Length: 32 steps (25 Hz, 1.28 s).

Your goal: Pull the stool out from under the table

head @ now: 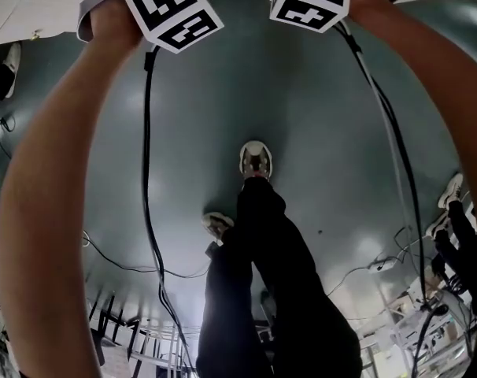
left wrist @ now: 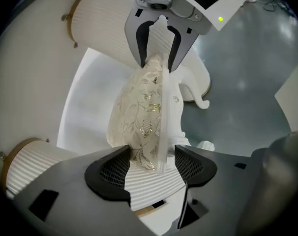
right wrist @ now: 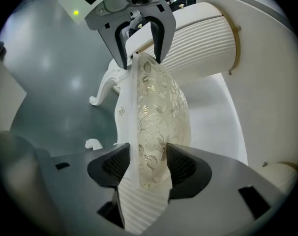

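The stool's cream, gold-leaf cushion [left wrist: 139,112] [right wrist: 161,107] stands edge-on between both pairs of jaws, its white rim and curled white legs [left wrist: 195,90] [right wrist: 102,90] on the floor side. My left gripper [left wrist: 151,163] is open and straddles one edge of the seat, with a thin gap at the rim-side pad. My right gripper [right wrist: 139,166] is open and straddles the opposite edge, its pads close against cushion and rim. Each gripper shows in the other's view, the left gripper [right wrist: 140,62] and the right gripper [left wrist: 157,65], fingers spread around the seat. The head view shows only the marker cubes [head: 173,10] [head: 311,0].
The white table's ribbed, gold-trimmed cylinders [left wrist: 109,23] [right wrist: 203,38] and a smooth white panel [left wrist: 85,102] close in behind the stool. Grey floor [head: 191,132] lies below, crossed by black cables [head: 148,211]. My legs and shoes [head: 255,160] stand mid-floor. Another person's shoes [head: 451,191] and racks are at the edges.
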### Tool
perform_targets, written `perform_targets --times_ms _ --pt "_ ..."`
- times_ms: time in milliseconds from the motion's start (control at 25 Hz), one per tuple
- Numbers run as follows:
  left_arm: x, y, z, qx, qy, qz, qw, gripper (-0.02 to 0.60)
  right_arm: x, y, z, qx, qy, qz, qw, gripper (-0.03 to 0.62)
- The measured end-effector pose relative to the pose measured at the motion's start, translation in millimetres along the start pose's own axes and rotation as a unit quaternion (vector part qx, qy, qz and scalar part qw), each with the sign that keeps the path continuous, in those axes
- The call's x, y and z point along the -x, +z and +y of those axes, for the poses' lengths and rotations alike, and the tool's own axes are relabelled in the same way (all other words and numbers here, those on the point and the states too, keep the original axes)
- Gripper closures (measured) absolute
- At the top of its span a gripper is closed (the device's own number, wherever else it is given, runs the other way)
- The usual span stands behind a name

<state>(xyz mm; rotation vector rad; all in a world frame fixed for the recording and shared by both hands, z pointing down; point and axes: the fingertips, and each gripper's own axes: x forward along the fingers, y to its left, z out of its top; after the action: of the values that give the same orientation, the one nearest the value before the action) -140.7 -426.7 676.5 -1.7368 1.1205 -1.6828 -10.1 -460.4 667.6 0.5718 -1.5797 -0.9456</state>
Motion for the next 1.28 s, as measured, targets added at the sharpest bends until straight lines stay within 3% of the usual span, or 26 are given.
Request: perform_targets --times_ms 200,400,1000,1280 --pt "1.9 -2.5 3.8 0.004 0.014 0.006 0.9999 0.316 0.6 2.2 -3.5 0.007 -0.022 -0.003 1.000 0.379" --pt "9.6 2.3 -5.8 0.002 0.007 0.000 1.0000 0.325 8.2 -4.1 5.8 0.005 -0.018 0.009 1.000 0.382" --pt "107.3 -24.3 -73.9 0.000 0.019 -0.012 0.9997 0.334 105.3 32.6 77.2 0.008 -0.020 0.003 1.000 0.382" --pt "142.8 -27.7 -84.0 -0.001 0.010 -0.008 0.9999 0.362 130.7 38.0 85.6 0.013 -0.015 0.026 0.999 0.382"
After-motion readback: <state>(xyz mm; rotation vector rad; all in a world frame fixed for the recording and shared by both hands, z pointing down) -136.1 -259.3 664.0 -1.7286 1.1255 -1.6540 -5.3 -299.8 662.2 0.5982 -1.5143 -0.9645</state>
